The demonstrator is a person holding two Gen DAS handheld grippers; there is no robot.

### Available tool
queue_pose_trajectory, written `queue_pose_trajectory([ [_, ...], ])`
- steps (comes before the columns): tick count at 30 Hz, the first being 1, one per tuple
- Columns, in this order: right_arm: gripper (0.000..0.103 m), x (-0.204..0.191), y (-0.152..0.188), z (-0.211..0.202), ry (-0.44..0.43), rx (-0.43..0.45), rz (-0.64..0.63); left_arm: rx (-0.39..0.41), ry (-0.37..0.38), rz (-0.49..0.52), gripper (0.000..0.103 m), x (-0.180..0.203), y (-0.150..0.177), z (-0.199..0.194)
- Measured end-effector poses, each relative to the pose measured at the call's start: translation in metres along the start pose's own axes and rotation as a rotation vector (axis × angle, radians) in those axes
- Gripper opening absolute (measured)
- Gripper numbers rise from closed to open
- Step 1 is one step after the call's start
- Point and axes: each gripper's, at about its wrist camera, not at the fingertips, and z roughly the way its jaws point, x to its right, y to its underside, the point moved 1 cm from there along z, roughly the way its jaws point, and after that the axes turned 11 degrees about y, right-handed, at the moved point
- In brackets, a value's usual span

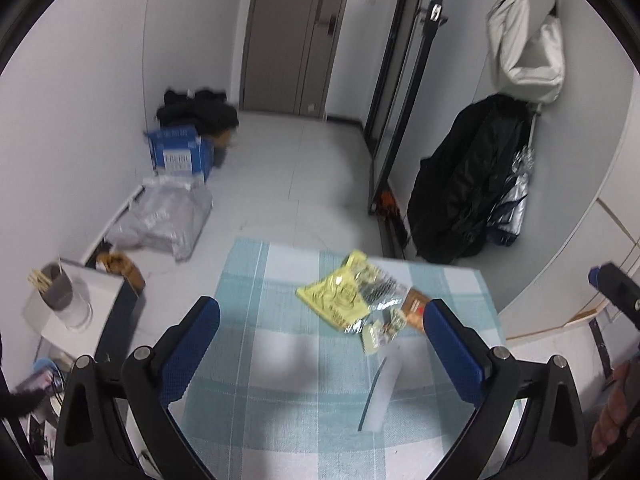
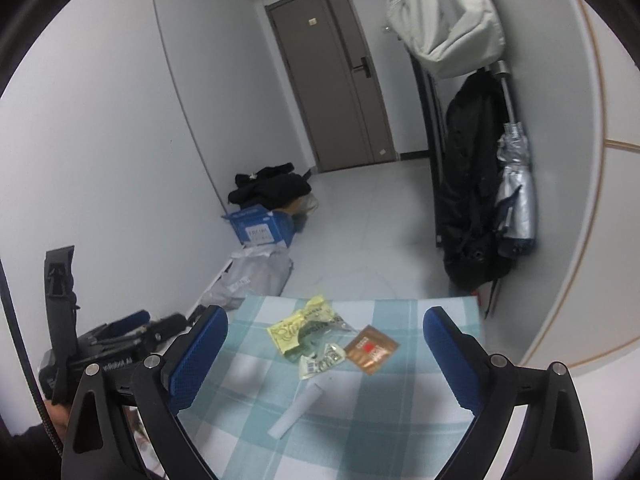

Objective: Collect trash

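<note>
Yellow wrapper (image 2: 298, 330) lies among scraps on the checked cloth (image 2: 360, 420). My right claw (image 2: 324, 360) and left claw (image 1: 320, 352) gape wide, empty. I'm approaching; next, lower and pinch it.

teal-and-white checked tablecloth (image 2: 360, 420), yellow wrapper (image 2: 296, 330), brown sachet (image 2: 371, 349)

White walls (image 2: 100, 128), pale tiled floor (image 2: 360, 216), grey-brown door (image 2: 340, 80) at far end, checked tablecloth (image 2: 360, 420) near.

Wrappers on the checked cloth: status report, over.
Left gripper and right gripper open, empty. Yellow wrapper, brown sachet, paper strip untouched. Nothing blocking.
</note>
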Motion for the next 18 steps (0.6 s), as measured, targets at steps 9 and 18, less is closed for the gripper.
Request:
queue_pose_trajectory([
  [9,0.099,0.000,-0.007,0.060,0.019,-0.041,0.010,-0.192,0.047,-0.051,0.100,-0.017,0.013,0.053],
  [18,0.099,0.028,0.011,0.096,0.042,-0.112,0.065,-0.339,0.121,0.023,0.100,0.007,0.033,0.083],
])
